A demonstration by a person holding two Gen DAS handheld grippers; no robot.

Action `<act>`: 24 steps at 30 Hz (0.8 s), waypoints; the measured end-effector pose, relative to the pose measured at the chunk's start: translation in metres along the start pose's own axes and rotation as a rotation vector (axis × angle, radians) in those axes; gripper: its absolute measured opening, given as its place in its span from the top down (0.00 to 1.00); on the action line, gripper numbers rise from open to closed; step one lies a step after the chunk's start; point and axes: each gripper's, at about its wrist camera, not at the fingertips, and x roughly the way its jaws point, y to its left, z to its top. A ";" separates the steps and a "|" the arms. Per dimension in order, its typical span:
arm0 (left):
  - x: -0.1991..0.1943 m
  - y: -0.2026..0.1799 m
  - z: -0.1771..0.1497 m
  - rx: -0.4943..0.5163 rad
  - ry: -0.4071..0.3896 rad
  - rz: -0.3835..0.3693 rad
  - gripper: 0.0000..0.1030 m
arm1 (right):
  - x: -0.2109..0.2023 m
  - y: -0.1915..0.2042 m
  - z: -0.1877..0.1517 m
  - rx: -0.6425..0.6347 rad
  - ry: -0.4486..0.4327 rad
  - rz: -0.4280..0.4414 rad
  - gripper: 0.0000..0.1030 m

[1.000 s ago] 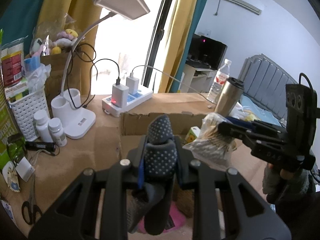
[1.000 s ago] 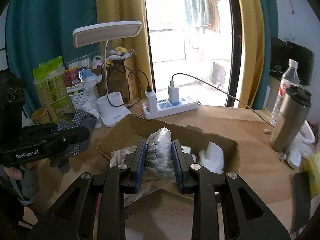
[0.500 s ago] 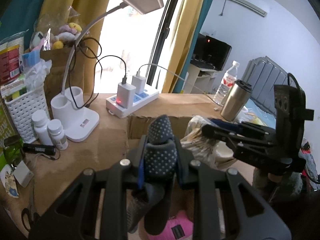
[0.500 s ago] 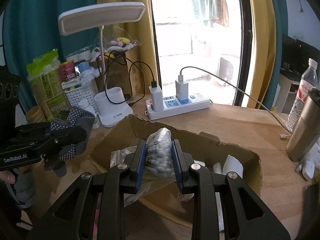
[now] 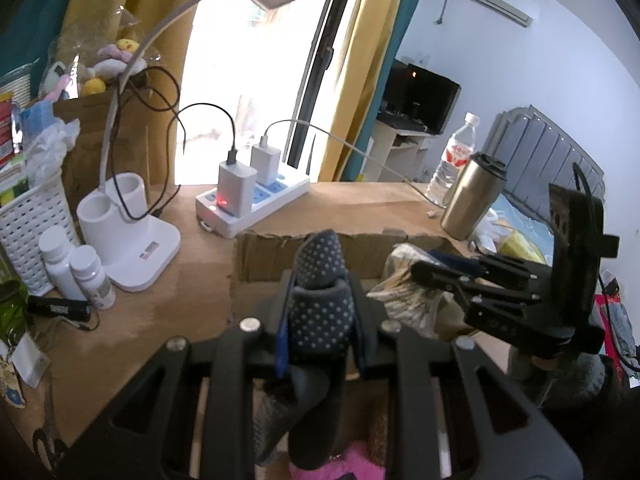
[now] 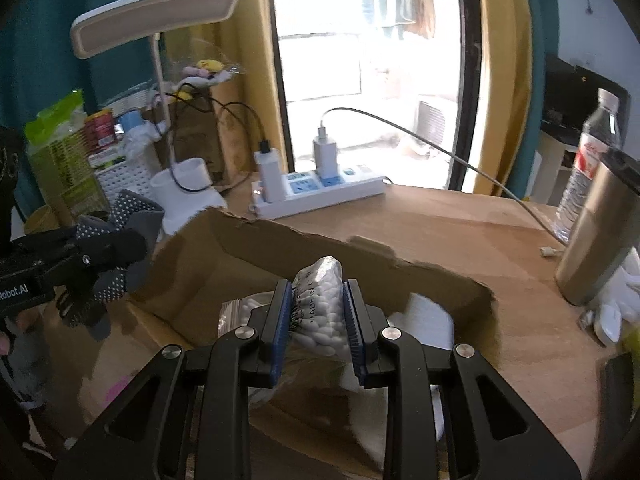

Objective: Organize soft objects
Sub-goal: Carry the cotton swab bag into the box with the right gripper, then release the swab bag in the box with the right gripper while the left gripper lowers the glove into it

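Transport was the step in hand: my left gripper (image 5: 320, 316) pinched a dotted sock (image 5: 320, 300) and my right gripper (image 6: 318, 316) a bag of cotton swabs (image 6: 320, 304) above the cardboard box (image 6: 248, 256), so release into it seemingly came next.

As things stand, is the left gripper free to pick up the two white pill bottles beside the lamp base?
Probably not: the left gripper is shut on a dotted grey sock, so the white pill bottles, though unobstructed, must wait.
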 end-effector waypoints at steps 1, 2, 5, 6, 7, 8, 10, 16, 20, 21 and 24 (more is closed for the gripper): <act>0.002 -0.001 0.000 0.002 0.000 0.001 0.76 | 0.000 -0.003 -0.001 0.003 0.001 -0.012 0.73; 0.004 -0.002 0.000 0.005 0.000 0.003 0.76 | -0.001 -0.007 -0.003 0.010 0.003 -0.023 0.73; 0.012 -0.002 0.001 0.007 0.008 0.008 0.76 | -0.004 -0.019 -0.006 0.036 0.004 -0.047 0.73; 0.015 -0.002 0.000 0.006 0.013 0.009 0.76 | -0.005 -0.023 -0.007 0.042 0.003 -0.051 0.73; 0.017 -0.001 0.000 0.006 0.019 0.012 0.76 | -0.007 -0.025 -0.008 0.047 0.001 -0.056 0.73; 0.021 0.000 -0.001 0.005 0.026 0.017 0.75 | -0.008 -0.027 -0.008 0.051 -0.002 -0.057 0.73; 0.025 0.001 -0.001 0.002 0.038 0.027 0.74 | -0.010 -0.027 -0.007 0.055 -0.009 -0.049 0.73; 0.037 0.009 -0.003 -0.015 0.084 0.090 0.66 | -0.004 -0.017 -0.006 0.042 -0.005 -0.026 0.73; 0.033 0.013 -0.005 -0.027 0.080 0.089 0.48 | 0.005 -0.015 -0.010 0.032 0.030 -0.047 0.72; 0.032 0.013 -0.005 -0.030 0.079 0.086 0.48 | 0.008 -0.016 -0.012 0.032 0.043 -0.061 0.72; 0.031 0.013 -0.006 -0.030 0.078 0.084 0.48 | 0.009 -0.020 -0.014 0.049 0.053 -0.056 0.69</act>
